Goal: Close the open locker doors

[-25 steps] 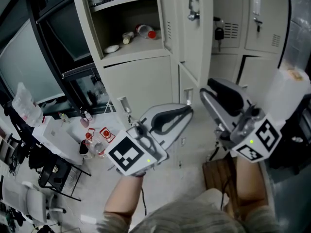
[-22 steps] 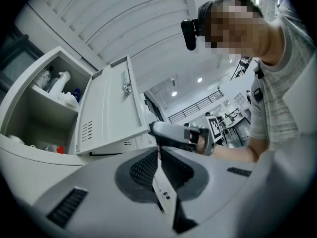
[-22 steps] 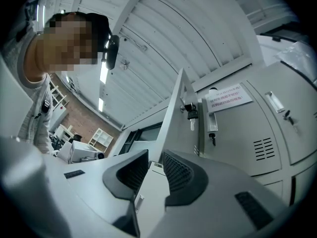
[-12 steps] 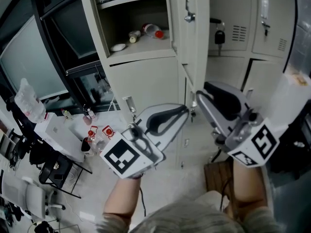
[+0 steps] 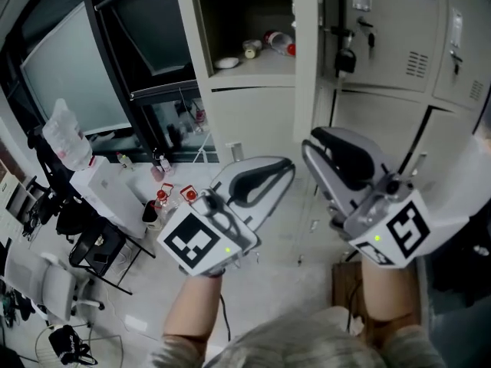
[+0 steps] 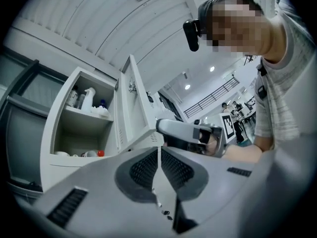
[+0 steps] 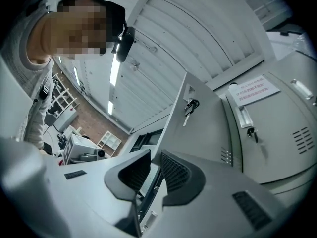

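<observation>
Open locker door [image 5: 307,67] stood edge-on at upper centre of head view, above both grippers; left gripper [image 5: 285,169] jaws together, right gripper [image 5: 316,142] jaws slightly apart, both empty; I judged the door light, stiff sheet steel, best pushed flat near its free edge.
</observation>
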Motion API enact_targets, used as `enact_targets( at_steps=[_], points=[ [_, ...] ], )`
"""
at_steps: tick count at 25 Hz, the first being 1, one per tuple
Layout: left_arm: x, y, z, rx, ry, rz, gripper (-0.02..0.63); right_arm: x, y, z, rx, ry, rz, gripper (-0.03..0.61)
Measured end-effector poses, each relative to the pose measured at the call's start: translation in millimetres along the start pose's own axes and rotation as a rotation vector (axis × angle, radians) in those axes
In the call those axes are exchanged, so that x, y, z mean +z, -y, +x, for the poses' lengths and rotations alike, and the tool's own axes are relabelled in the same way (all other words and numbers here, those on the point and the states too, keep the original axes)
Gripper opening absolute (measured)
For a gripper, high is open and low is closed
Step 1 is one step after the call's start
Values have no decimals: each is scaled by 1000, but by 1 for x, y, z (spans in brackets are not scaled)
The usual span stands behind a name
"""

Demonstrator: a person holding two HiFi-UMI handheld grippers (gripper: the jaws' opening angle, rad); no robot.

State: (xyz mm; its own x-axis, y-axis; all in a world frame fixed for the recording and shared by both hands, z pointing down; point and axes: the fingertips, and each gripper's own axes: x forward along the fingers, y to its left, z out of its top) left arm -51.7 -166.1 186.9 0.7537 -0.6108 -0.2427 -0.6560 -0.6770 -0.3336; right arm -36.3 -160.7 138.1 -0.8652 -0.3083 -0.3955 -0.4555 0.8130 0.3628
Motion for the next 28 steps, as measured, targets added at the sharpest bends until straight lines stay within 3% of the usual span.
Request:
enact_targets(
  at_steps=[12, 28],
  points=[
    [-4, -52, -43, 104, -59, 33, 9, -25, -11, 78, 102, -1, 11, 71],
    [-10, -119, -44, 149, -105, 69, 9, -54, 27, 161, 53, -69, 14, 71]
  ],
)
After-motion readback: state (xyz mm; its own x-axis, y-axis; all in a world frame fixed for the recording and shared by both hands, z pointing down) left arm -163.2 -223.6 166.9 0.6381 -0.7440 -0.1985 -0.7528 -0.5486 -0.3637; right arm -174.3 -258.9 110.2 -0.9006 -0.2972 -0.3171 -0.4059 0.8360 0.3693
